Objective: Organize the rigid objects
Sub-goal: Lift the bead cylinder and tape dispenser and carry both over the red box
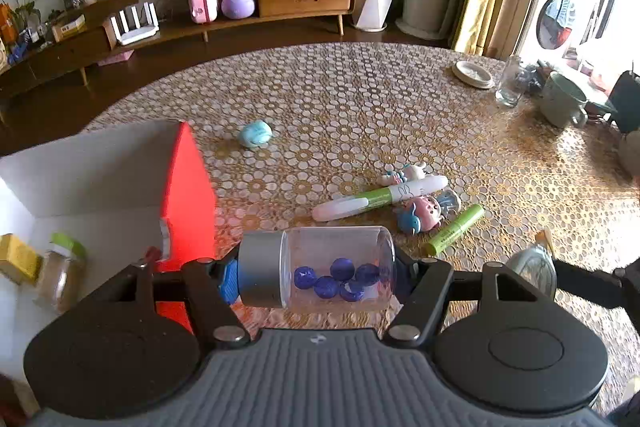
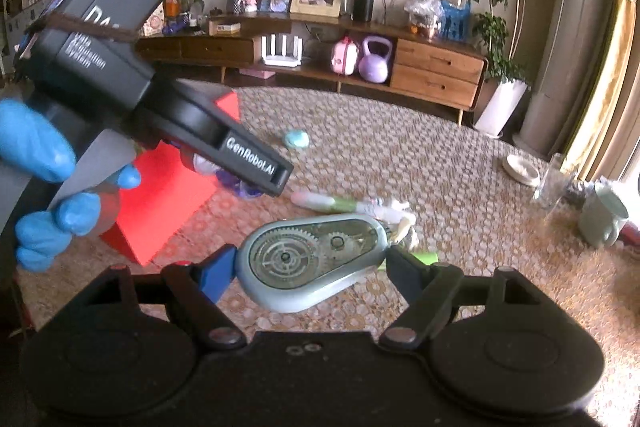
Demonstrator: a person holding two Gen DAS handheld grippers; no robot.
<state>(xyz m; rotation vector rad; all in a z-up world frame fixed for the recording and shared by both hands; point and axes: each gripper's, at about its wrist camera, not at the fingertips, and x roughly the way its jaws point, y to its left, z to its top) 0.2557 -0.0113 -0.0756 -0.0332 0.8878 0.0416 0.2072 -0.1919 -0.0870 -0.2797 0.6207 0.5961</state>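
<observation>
My left gripper is shut on a clear jar with a silver lid and several blue beads inside, held sideways above the table. A grey-blue correction tape dispenser lies gripped lengthwise in my right gripper, lifted off the table. The red box with white inside stands open at the left, holding a small spice jar and a yellow block. In the right wrist view the left gripper, held by a blue-gloved hand, hangs over the red box.
On the patterned tablecloth lie a white-green marker, a green highlighter, small pink and blue toys and a light blue lump. A glass jar, a dish and a green mug stand at the far right.
</observation>
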